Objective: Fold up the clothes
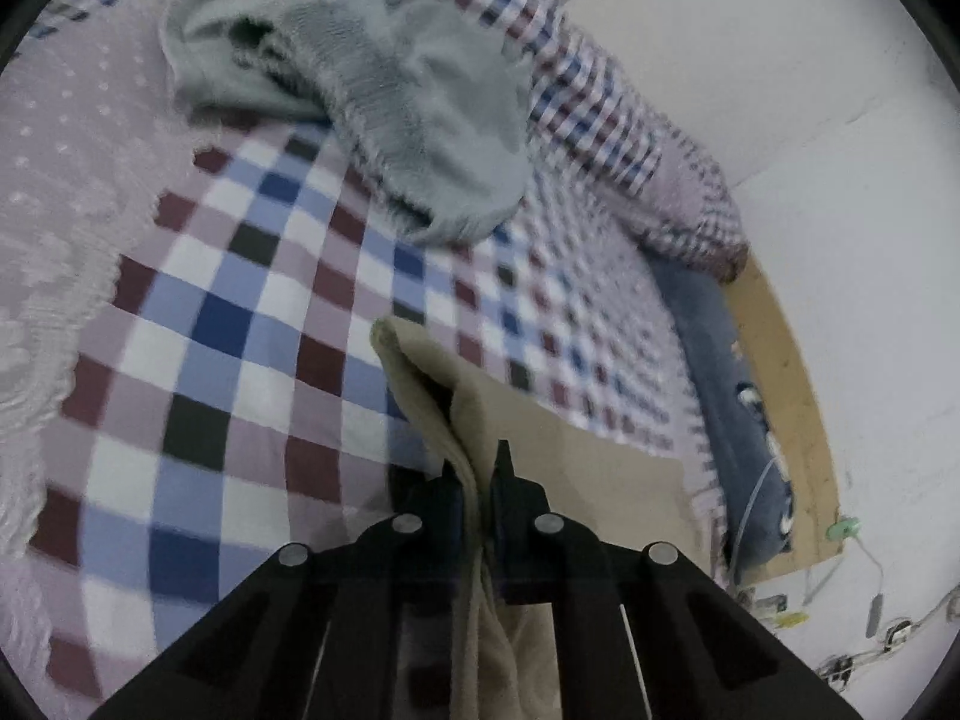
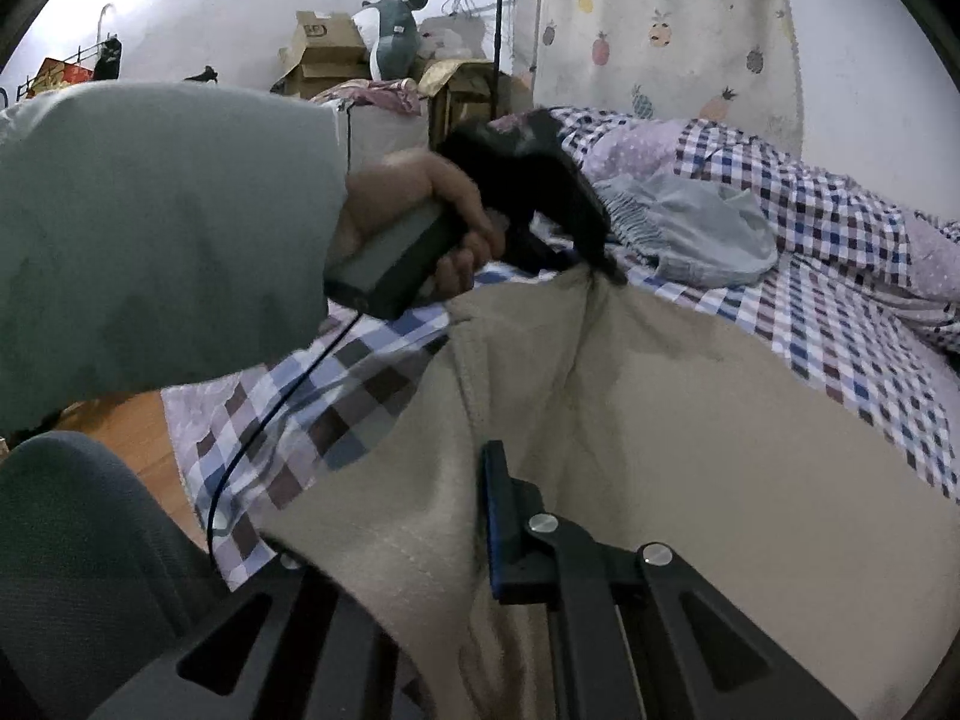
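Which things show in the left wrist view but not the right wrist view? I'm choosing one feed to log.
Only the left wrist view shows the left gripper from behind, jaws shut on a fold of the beige garment, and a blue pillow by the wall. Only the right wrist view shows the person's left hand, cardboard boxes and a pineapple-print curtain. Both show the beige garment, the grey garment and the checked bedsheet.
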`<act>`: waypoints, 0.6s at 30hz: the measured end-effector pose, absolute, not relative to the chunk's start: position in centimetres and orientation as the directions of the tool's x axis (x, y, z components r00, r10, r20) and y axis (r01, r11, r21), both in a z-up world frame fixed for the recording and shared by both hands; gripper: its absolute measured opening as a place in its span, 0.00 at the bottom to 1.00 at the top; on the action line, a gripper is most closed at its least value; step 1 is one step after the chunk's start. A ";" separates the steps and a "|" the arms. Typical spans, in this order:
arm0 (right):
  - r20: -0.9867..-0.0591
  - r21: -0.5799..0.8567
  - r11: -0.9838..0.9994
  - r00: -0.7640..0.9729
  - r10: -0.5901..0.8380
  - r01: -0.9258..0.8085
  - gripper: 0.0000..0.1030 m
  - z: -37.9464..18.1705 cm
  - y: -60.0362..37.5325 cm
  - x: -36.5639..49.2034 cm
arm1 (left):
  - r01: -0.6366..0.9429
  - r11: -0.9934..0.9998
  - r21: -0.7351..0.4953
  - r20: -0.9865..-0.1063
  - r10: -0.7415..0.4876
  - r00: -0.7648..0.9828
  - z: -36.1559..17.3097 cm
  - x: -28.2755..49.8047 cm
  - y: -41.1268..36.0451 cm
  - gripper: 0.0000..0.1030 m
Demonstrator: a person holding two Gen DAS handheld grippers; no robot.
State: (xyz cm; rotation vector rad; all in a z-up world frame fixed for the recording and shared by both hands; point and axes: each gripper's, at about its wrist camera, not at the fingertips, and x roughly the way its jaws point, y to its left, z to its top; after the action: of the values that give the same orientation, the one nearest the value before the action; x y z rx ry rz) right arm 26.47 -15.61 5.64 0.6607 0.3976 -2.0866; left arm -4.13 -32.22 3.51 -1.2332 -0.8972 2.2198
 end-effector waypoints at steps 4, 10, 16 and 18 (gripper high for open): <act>-0.565 -0.063 -0.550 -0.484 -0.668 0.833 0.03 6.6 -15.7 28.1 | -0.123 -0.683 -0.720 -0.539 0.662 -0.521 6.6 -2.2 -31.4 0.05; -0.535 -0.140 -0.567 -0.543 -0.647 0.812 0.03 7.1 -15.5 30.4 | -0.124 -0.732 -0.670 -0.586 0.625 -0.516 7.4 -1.0 -30.8 0.05; -0.524 -0.247 -0.547 -0.585 -0.619 0.800 0.03 5.9 -16.3 32.1 | -0.077 -0.736 -0.673 -0.605 0.607 -0.516 5.5 -1.0 -31.4 0.05; -0.520 -0.298 -0.530 -0.601 -0.608 0.794 0.03 5.3 -16.7 32.6 | -0.081 -0.723 -0.687 -0.590 0.619 -0.518 5.3 -0.9 -31.3 0.05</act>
State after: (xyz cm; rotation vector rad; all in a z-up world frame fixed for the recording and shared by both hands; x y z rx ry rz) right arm 32.59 -16.72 5.26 0.4518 0.6537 -2.1568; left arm -0.89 -31.34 5.35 -1.2254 -0.8445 2.2638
